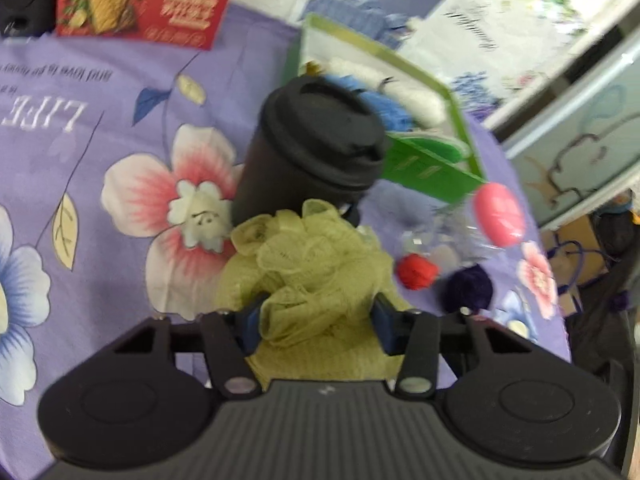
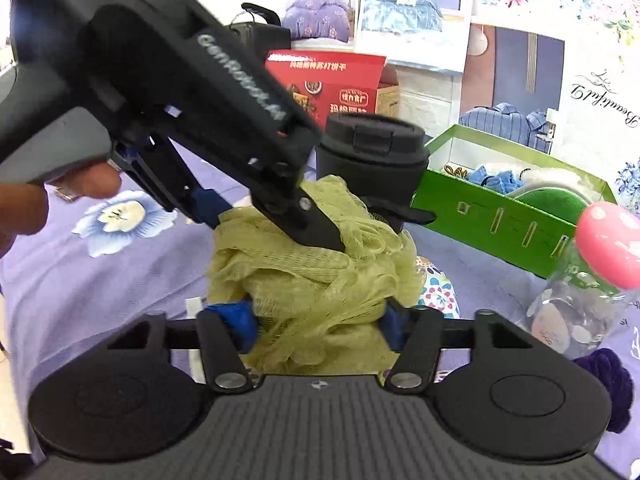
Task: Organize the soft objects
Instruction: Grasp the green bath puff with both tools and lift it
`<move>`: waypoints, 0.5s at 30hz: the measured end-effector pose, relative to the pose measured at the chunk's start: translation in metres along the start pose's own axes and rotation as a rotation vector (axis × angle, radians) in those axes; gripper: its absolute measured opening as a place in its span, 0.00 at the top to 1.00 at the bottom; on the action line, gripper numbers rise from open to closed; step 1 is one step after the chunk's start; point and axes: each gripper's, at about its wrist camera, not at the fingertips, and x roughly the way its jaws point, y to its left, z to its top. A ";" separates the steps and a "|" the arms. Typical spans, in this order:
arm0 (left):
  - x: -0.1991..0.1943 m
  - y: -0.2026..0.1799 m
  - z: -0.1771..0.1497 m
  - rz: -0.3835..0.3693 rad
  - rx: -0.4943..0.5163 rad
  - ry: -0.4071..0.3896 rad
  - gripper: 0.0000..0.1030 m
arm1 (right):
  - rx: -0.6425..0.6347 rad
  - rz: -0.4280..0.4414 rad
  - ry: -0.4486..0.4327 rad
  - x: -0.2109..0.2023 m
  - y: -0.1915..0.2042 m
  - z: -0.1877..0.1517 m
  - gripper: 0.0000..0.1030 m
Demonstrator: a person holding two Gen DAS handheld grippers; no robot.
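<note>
A yellow-green mesh bath pouf (image 1: 312,264) is held over the purple flowered cloth by both grippers at once. In the left wrist view my left gripper (image 1: 318,320) is shut on it, blue pads pressing into both sides. The right wrist view shows my right gripper (image 2: 316,326) shut on the pouf's (image 2: 312,280) lower part. There my left gripper (image 2: 272,224) comes in from the upper left and pinches the top, with a hand behind it. Behind and to the right stands an open green box (image 1: 432,168) (image 2: 500,224) with blue and white soft items inside.
A black lidded cup (image 1: 312,148) (image 2: 372,156) stands just behind the pouf. A clear bottle with a pink cap (image 1: 498,214) (image 2: 608,244), a red ball (image 1: 416,272) and a dark purple yarn ball (image 1: 470,288) (image 2: 612,384) lie right. A red carton (image 1: 140,0) stands at the back.
</note>
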 end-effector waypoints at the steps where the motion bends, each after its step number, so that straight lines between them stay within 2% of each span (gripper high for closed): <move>1: -0.005 -0.005 -0.002 -0.012 0.016 -0.007 0.55 | -0.002 -0.003 -0.011 -0.006 0.000 0.002 0.63; 10: -0.042 -0.050 -0.016 -0.072 0.131 -0.083 0.55 | -0.011 -0.087 -0.140 -0.052 0.008 0.009 0.63; 15: -0.066 -0.072 -0.005 -0.098 0.174 -0.162 0.55 | -0.062 -0.150 -0.232 -0.071 0.004 0.026 0.63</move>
